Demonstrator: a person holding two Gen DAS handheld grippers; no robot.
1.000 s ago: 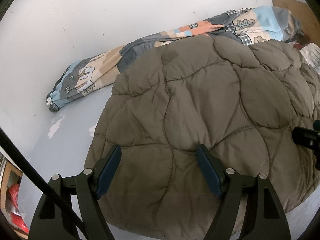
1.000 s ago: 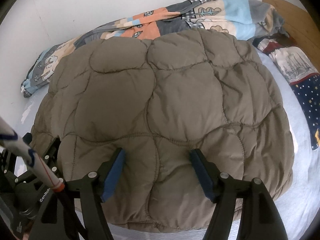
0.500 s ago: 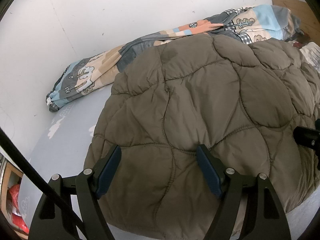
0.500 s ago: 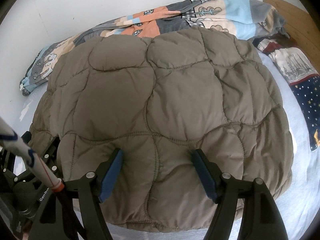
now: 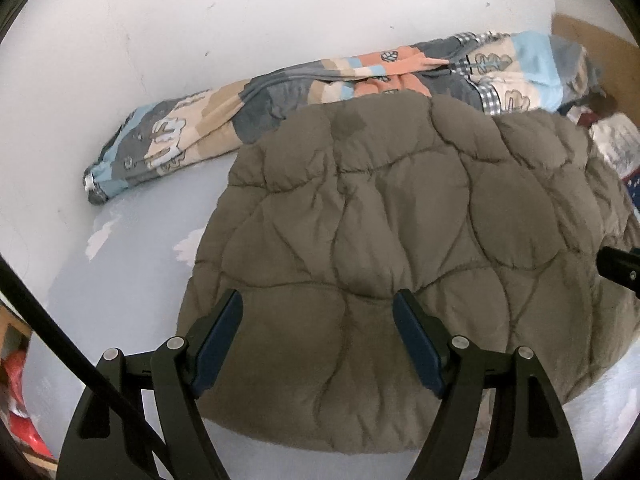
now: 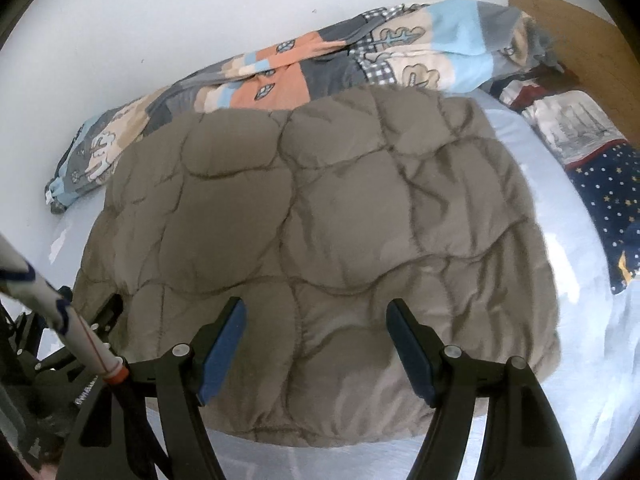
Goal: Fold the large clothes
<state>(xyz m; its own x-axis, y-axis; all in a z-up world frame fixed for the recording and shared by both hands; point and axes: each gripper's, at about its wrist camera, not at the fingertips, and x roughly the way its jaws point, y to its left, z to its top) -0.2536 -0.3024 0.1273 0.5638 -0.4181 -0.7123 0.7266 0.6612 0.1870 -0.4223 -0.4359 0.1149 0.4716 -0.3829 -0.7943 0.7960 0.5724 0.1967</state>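
A brown quilted puffer garment (image 5: 400, 240) lies folded in a rounded heap on the pale blue bed sheet (image 5: 132, 264); it also fills the right wrist view (image 6: 320, 240). My left gripper (image 5: 318, 314) is open, its blue-padded fingers above the garment's near left part, holding nothing. My right gripper (image 6: 316, 316) is open above the garment's near middle, empty. The left gripper's body shows at the lower left of the right wrist view (image 6: 48, 352).
A patterned blue, orange and grey blanket (image 5: 320, 80) lies bunched along the white wall (image 5: 200, 20) behind the garment. A navy star-print cloth (image 6: 608, 200) lies at the right by a wooden headboard (image 6: 580, 36). Bare sheet shows left of the garment.
Both grippers have drawn back and risen slightly from the garment; it looks smaller and more of the sheet shows. Both stay open. The garment has not moved.
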